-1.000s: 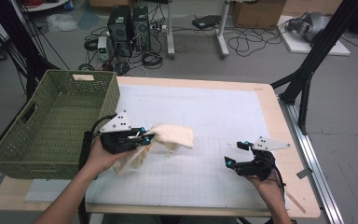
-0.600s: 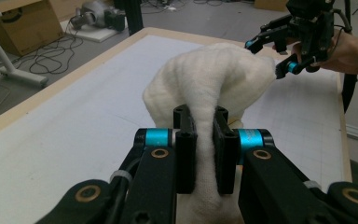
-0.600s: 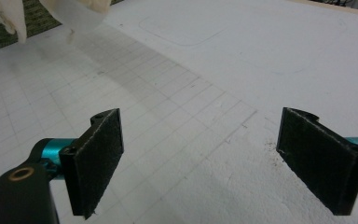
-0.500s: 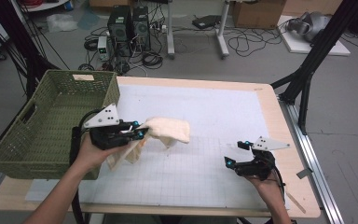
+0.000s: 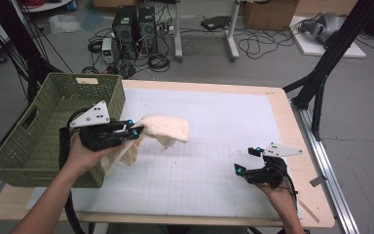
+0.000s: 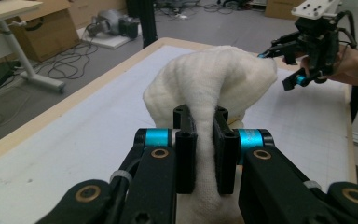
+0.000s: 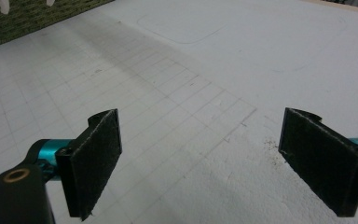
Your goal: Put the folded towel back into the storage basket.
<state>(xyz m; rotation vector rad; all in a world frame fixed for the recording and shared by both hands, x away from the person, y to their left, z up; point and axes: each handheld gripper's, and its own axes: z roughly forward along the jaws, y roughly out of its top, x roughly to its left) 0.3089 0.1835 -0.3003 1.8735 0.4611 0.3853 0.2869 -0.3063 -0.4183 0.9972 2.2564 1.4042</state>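
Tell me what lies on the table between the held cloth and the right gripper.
Nothing: in the high view, bare gridded mat separates the cream cloth, pinched in the left gripper, from the open right gripper.

Lower end of cream towel (image 6: 209,88) ran off the bottom edge in left gripper view, partly hidden between the jaws. In high view, green basket (image 5: 39,141) near wall was covered by left hand (image 5: 80,156). Basket floor hidden.
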